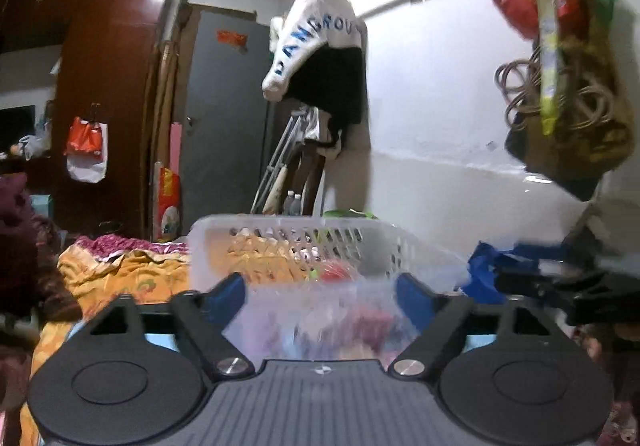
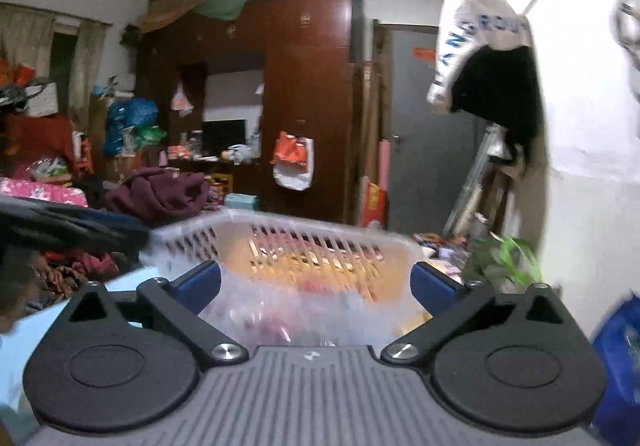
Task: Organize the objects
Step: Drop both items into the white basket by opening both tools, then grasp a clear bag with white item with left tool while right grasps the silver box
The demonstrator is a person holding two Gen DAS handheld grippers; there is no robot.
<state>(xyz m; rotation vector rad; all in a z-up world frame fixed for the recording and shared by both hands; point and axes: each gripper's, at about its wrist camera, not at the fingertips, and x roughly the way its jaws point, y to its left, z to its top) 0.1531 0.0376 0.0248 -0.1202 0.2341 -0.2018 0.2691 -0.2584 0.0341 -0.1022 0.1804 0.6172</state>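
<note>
Plainly, view by view:

Left wrist, basket: the white slotted basket (image 1: 288, 242) lies straight ahead of the left hand-held gripper (image 1: 320, 286), on a bed with orange and pink bedding (image 1: 120, 270).
Left wrist, long axis: the basket's long side appears to run across the view, its near wall facing the fingers.
Left wrist, jaws: the blue-padded fingers (image 1: 230, 288) stand wide apart, with the blurred near rim and a clear plastic bag of reddish things between them; whether they touch it I cannot tell.
Left wrist, other arm: the right hand-held gripper (image 1: 560, 278) shows as a dark blur just to the right of the basket.

Right wrist, basket: the same basket (image 2: 280, 238) lies ahead and slightly left of the right hand-held gripper (image 2: 316, 282), turned a little so a corner points right.
Right wrist, jaws: fingers (image 2: 430, 284) spread apart, nothing clamped; clear plastic lies between them.
Right wrist, other arm: the left hand-held gripper (image 2: 72, 221) is a dark blur at the basket's left end.

Judgement, nearer arm: both sit about equally close, one toward each end, which suits a two-handed move on the basket.
</note>
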